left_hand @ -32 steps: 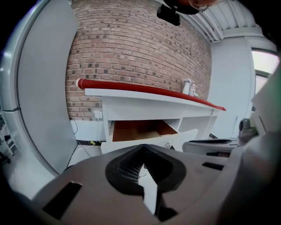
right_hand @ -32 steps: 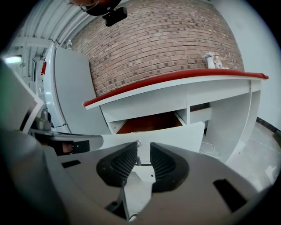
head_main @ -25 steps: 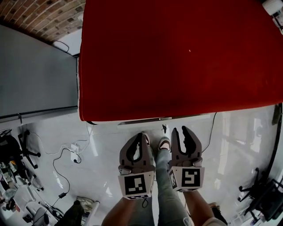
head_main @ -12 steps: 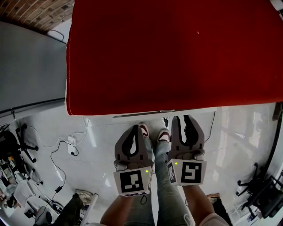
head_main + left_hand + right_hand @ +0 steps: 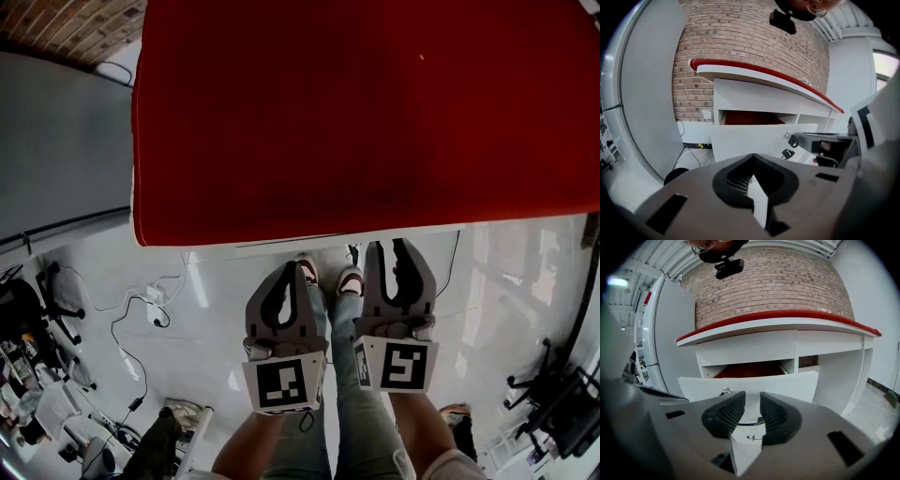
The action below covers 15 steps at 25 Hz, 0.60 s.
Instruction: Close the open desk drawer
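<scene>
As the person closes in, the red counter (image 5: pixel 356 122) has slid nearer both grippers, so the push looks close. Left gripper (image 5: pixel 288 268) jaws clenched, empty; right gripper (image 5: pixel 395 247) jaws slightly parted, empty. Head view shows only a sliver of drawer (image 5: pixel 300 246); gripper views show it pulled out, its red interior exposed.

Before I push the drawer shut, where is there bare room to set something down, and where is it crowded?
The red desk top is bare across all that shows. The white floor between the right gripper and the right-hand chair base holds only one thin cable. Crowded: the floor at left, with cables and an office chair.
</scene>
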Each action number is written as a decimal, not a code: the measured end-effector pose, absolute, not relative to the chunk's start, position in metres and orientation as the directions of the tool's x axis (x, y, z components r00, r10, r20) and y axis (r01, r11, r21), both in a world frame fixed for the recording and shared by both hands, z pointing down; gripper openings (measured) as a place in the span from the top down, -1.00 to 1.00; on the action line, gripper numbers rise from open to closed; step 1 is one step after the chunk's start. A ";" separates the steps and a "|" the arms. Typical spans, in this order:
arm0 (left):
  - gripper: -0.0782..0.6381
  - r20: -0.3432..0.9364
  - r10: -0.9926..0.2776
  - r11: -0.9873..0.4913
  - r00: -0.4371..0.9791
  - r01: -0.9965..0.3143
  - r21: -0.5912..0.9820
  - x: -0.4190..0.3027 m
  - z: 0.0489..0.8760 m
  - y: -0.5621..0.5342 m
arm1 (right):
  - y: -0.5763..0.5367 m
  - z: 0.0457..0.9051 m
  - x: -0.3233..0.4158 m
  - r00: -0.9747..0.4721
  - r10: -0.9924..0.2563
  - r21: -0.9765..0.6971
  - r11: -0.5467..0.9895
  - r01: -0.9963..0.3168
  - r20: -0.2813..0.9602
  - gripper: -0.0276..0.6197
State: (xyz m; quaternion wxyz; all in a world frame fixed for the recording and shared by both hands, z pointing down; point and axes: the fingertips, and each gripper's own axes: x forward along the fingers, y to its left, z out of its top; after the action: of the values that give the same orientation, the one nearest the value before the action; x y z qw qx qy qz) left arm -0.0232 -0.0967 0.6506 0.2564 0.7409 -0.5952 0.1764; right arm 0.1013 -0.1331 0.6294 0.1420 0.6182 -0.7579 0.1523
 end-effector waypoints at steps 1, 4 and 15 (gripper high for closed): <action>0.77 0.568 -0.790 -0.160 0.230 -0.972 0.171 -0.023 0.651 -0.096 | -0.134 0.629 0.101 -0.196 -0.895 -0.055 0.190 -0.980 0.402 0.63; 0.77 0.573 -0.787 -0.152 0.228 -0.972 0.178 -0.024 0.653 -0.093 | -0.135 0.629 0.101 -0.196 -0.895 -0.061 0.187 -0.980 0.400 0.63; 0.77 0.562 -0.794 -0.151 0.232 -0.971 0.188 -0.023 0.651 -0.098 | -0.147 0.629 0.101 -0.195 -0.894 -0.067 0.184 -0.981 0.403 0.63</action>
State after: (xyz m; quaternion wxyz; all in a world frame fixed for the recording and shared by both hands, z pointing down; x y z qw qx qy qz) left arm -0.0229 -0.0984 0.6512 0.2627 0.7396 -0.5964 0.1683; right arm 0.1008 -0.1470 0.6289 0.1376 0.6192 -0.7570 0.1568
